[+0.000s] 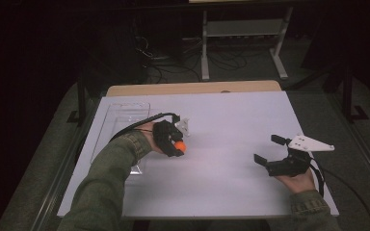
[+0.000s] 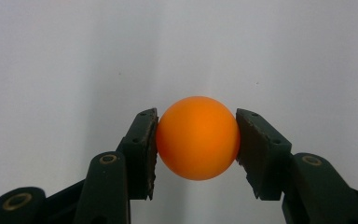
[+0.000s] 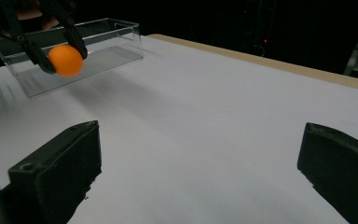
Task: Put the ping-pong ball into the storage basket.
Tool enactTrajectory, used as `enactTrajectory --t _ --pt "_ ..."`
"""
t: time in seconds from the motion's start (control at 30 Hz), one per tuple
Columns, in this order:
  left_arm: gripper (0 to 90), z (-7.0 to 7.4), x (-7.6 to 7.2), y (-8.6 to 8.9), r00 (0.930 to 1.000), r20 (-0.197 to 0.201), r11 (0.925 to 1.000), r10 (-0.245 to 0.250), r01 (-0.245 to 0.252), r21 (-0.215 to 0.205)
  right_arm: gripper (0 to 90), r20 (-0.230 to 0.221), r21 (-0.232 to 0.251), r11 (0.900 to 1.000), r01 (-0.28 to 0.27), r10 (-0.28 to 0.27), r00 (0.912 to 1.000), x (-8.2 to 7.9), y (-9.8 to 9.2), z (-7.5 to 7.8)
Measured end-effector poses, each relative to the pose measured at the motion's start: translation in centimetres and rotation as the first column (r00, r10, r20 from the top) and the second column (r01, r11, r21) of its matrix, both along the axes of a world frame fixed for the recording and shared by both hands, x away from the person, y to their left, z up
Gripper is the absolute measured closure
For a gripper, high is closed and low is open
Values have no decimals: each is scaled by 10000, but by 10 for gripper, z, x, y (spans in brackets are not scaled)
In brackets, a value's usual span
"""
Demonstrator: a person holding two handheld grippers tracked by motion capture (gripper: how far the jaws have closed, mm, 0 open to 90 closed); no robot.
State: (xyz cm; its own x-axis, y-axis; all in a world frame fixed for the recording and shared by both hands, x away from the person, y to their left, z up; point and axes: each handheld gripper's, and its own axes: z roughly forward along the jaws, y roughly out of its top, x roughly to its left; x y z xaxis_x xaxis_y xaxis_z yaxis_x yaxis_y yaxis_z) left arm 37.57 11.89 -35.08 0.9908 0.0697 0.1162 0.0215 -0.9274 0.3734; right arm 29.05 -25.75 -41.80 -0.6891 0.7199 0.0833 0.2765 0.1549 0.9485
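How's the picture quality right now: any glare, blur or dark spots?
High view: dim, surroundings nearly black, white table evenly lit. Left gripper view: orange ball sharp, pale vertical sheen behind. Right gripper view: its near jaws soft, clear box slightly smeared.

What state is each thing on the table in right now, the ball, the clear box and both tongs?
Orange ball: clamped between the left tongs' pads, held above the white table.
Clear box: upright, open-topped, nothing visible inside.
Left tongs: shut on the ball.
Right tongs: open, holding nothing, low over the table.
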Motion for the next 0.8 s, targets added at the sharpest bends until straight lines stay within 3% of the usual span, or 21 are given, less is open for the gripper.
enactTrajectory --t 0.43,0.8 --pt "506 29 -4 4 9994 346 9995 19 -8 -318 0 13 -6 10000 17 -17 10000 0 0 0" --pt "506 49 -3 9 9985 534 9996 76 -61 -284 0 27 -27 10000 6 -6 10000 0 0 0"
